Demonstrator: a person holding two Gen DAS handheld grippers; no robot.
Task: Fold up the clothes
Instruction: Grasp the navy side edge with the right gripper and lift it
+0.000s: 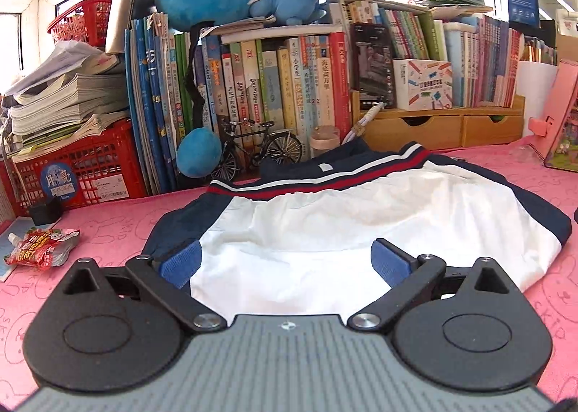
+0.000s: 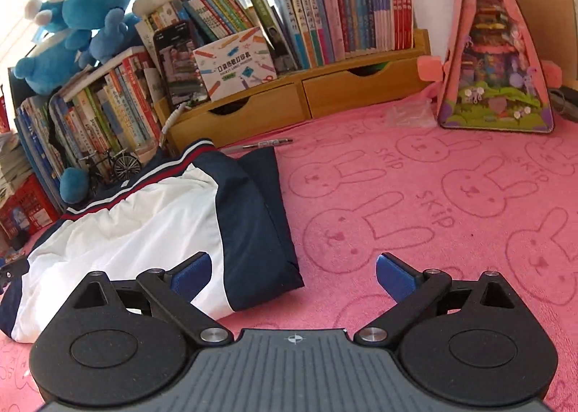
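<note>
Left wrist view showed the jacket (image 1: 325,231) lying bunched on the pink tabletop (image 1: 108,231), its striped hem near the books (image 1: 253,86) and toy bicycle (image 1: 263,148). Bare cloth spread to its right. The left claw (image 1: 285,264) gaped wide over the white panel, gripping nothing; the right claw (image 2: 292,274) stood equally wide astride the navy sleeve's edge.
</note>
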